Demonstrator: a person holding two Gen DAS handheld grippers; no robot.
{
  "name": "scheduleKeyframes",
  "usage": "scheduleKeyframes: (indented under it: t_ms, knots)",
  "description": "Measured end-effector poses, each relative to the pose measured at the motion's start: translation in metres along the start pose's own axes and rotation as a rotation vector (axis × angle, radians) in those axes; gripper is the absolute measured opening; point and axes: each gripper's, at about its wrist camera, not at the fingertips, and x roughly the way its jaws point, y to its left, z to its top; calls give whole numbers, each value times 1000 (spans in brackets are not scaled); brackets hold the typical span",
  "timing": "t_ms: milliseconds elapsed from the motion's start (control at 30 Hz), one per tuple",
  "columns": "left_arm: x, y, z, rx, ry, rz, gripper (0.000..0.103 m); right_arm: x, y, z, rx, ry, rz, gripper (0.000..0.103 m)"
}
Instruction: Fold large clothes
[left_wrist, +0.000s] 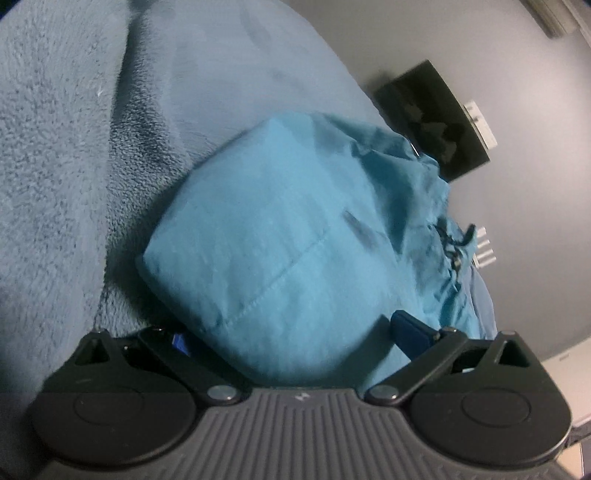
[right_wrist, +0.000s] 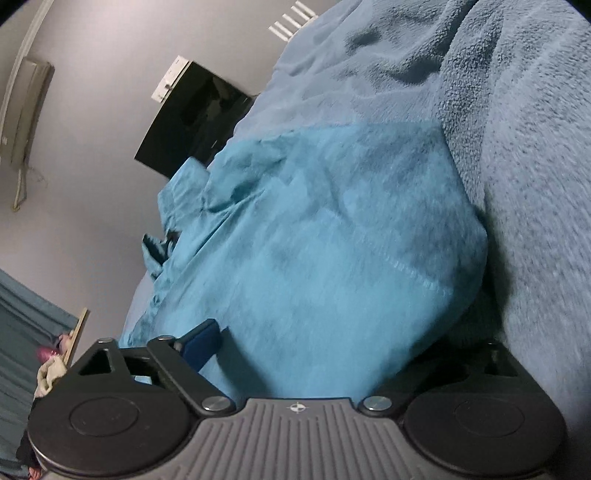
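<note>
- Both hand-held grippers sit low over a bed: the left gripper (left_wrist: 295, 334) and the right gripper (right_wrist: 332, 347) each have their jaws spread wide, with teal cloth lying between the fingers and no pad visibly pressing on it.
- Grey-blue fleece blanket (left_wrist: 62, 155) covers the bed and carries everything else; it rises in thick rolls along the left of the left wrist view and along the right of the right wrist view (right_wrist: 535, 184).
- Teal garment (left_wrist: 280, 229), the piece being folded, lies on the blanket as a doubled-over bundle with a stitched seam across its top layer; its far end is bunched and wrinkled near the bed's far edge (right_wrist: 192, 192).
- Black panel (left_wrist: 436, 122) hangs on the pale wall beyond the bed's far edge.
- Blue pad (left_wrist: 410, 326) on the left gripper's right finger rests just beside the garment's edge; the matching blue pad (right_wrist: 201, 343) shows on the right gripper's left finger.
</note>
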Motion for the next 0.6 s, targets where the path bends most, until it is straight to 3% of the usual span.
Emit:
scheduleKeyframes:
  t_ms: [33,133,200,233,267,400,600]
  knots:
    - [2,0,1,-3,-10,3,99,2,-1,1,5,-9,-7,85]
    - [4,-3,2,28,-50,22,76,2,-2,4,22,-19,-28,64]
    - [0,-6,3,49,-56,4,38,-1,3,3,5,-20,-40,45]
    - [-3,-8,5,55,-60,-2,34,-3,7,3,-19,-26,-40,39]
    - [-5,-10,5,67,-70,-3,25,-6,13,3,-46,-32,-37,22]
    - [-26,-29,1,170,-112,0,10,-22,36,1,-152,-61,-28,12]
    - [-73,-44,2,226,-68,-3,9,-71,41,3,-151,-42,12,10]
